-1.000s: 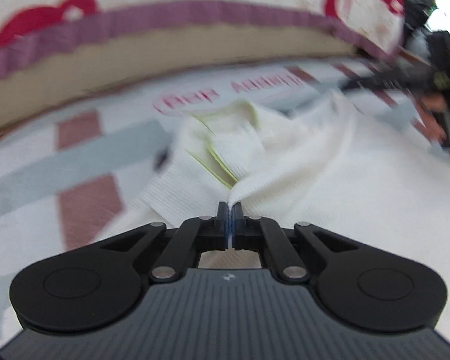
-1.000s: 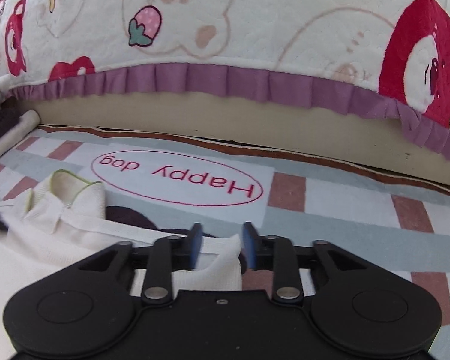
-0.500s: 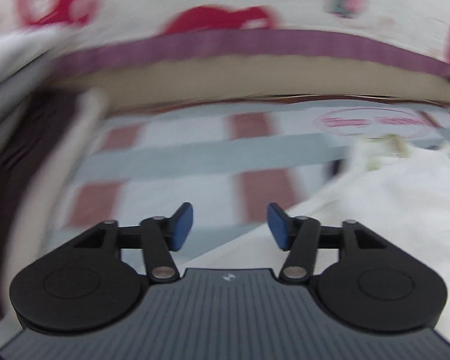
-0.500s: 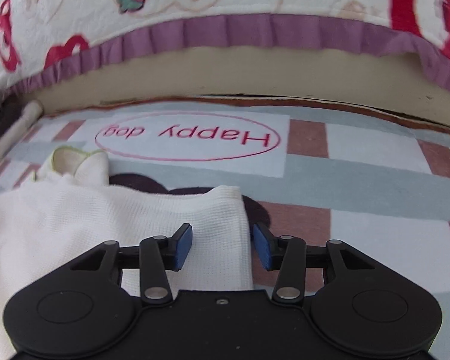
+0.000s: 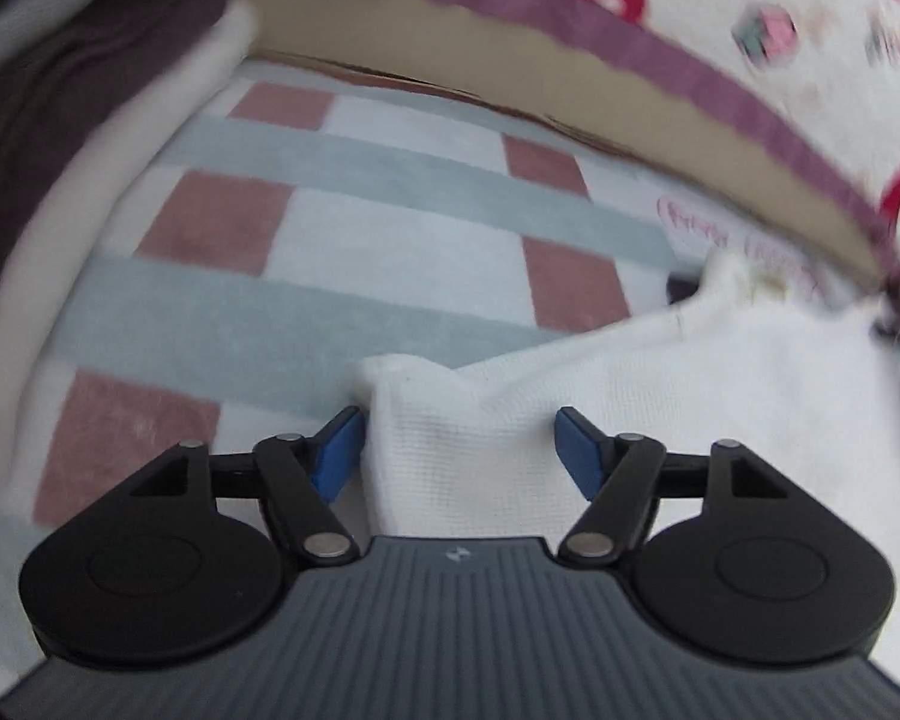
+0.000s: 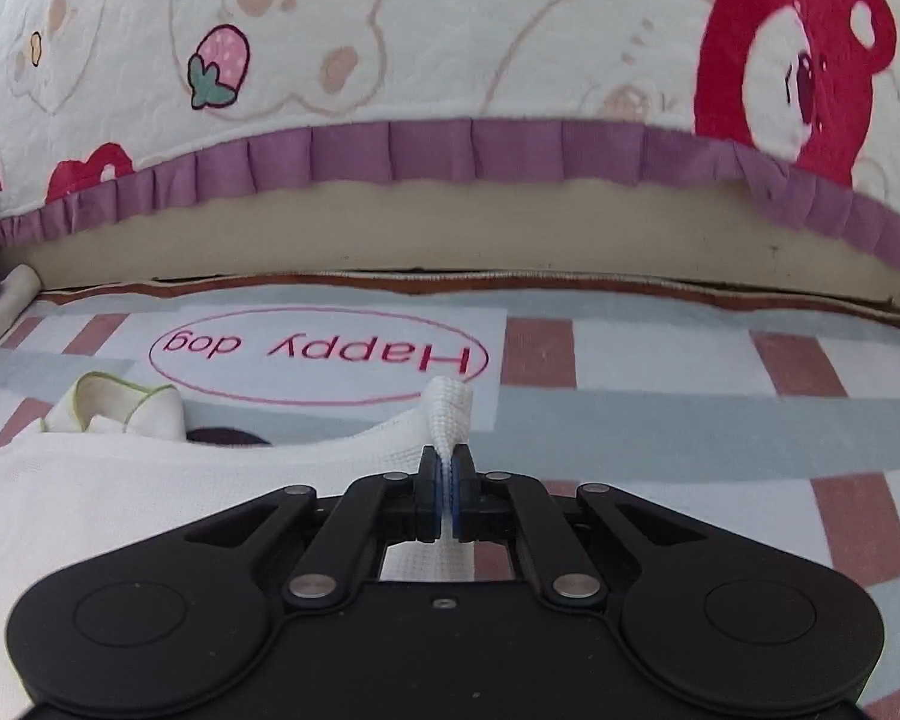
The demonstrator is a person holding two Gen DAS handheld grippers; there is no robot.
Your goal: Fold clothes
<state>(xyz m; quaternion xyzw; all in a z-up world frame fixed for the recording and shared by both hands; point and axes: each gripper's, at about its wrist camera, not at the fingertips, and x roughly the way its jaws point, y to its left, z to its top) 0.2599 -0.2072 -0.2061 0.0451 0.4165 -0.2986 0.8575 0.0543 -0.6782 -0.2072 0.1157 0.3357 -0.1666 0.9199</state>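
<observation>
The checked rug (image 5: pixel 342 276) fills most of my left wrist view, but that picture is smeared by blur: the bedspread (image 5: pixel 750 0) in the upper right is only streaks of red and cream, and the oval lettering at the right edge cannot be read there. My right wrist view is sharp and shows what the other loses: the bedspread (image 6: pixel 426 36) with its red bear, strawberry and purple frill across the top, and the words "Happy dog" (image 6: pixel 318 354) upside down in a pink oval at the frame's centre.

The white garment (image 5: pixel 690 396) lies on the rug, spreading from lower centre to the right edge of the left view, where its far side is cut off. In the right view the white garment (image 6: pixel 150 492) covers the lower left, and its green-edged collar (image 6: pixel 114 405) sits at mid left; in the left view that collar is a blurred smudge.

A dark bundle (image 5: pixel 60 120) in the upper left of the left view is too blurred to identify.

My left gripper (image 5: pixel 459 450) is spread wide, a folded corner of the garment lying between the blue pads (image 5: pixel 336 456), ungripped. My right gripper (image 6: pixel 447 483) is pinched tight on a raised corner of the garment.
</observation>
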